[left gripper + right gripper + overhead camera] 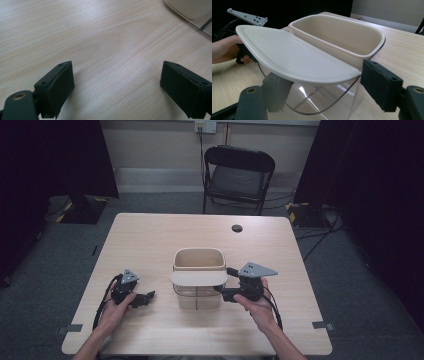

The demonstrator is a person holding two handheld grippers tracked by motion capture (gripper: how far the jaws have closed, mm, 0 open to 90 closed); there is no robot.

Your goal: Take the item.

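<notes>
A clear container with a cream insert stands mid-table. A cream lid lies over its near half. My right gripper sits at the container's right side, pointing left. In the right gripper view the lid passes over my left pad and its tip ends at my right pad. A gap remains between the pads of my right gripper, and I cannot tell whether they press on anything. My left gripper rests on the table left of the container, open over bare wood.
The wooden table has a round cable hole at the back. Tape marks sit near its front corners. A black folding chair stands behind the table. Dark curtains hang on both sides.
</notes>
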